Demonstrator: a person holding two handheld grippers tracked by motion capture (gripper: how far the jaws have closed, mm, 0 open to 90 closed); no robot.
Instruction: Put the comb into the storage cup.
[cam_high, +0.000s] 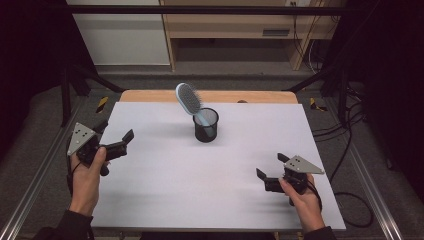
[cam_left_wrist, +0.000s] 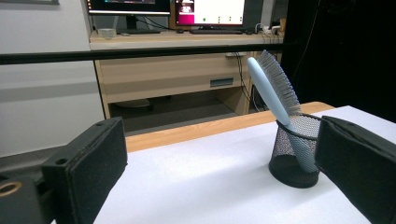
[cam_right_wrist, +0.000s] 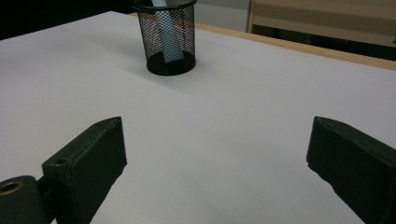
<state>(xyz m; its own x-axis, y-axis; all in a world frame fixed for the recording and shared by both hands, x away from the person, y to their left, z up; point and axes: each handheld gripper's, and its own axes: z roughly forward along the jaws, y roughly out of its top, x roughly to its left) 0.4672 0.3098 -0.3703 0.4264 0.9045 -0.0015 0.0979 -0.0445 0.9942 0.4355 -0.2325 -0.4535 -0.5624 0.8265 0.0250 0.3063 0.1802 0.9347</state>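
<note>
The hairbrush (cam_high: 190, 101) stands handle-down in a black mesh cup (cam_high: 206, 126) toward the far middle of the white table (cam_high: 165, 190), its bristled head leaning out over the rim toward the left and back. From where I stand, both grippers hang back near the person's edge, well apart from cup and brush. The left gripper (cam_high: 116, 135) is held above the table's left side with its jaws spread wide and nothing between them; in the left gripper view the cup (cam_left_wrist: 295, 151) sits ahead, just inside the right-hand pad (cam_left_wrist: 359, 168), the brush (cam_left_wrist: 273, 88) rising above it. The right gripper (cam_high: 270, 166) sits low at the right, jaws likewise spread and empty; in the right gripper view the cup (cam_right_wrist: 170, 37) lies far ahead of the fingertips, nearer the left pad (cam_right_wrist: 88, 163).

I judge this to be either the start of a reach for the brush or the end of putting it away; the frames alone do not settle it. If a pick-up follows, a gripper must travel forward, come level with the slanted head or upper handle, and close across the thin side, lifting along the lean so the light cup does not tip.
</note>
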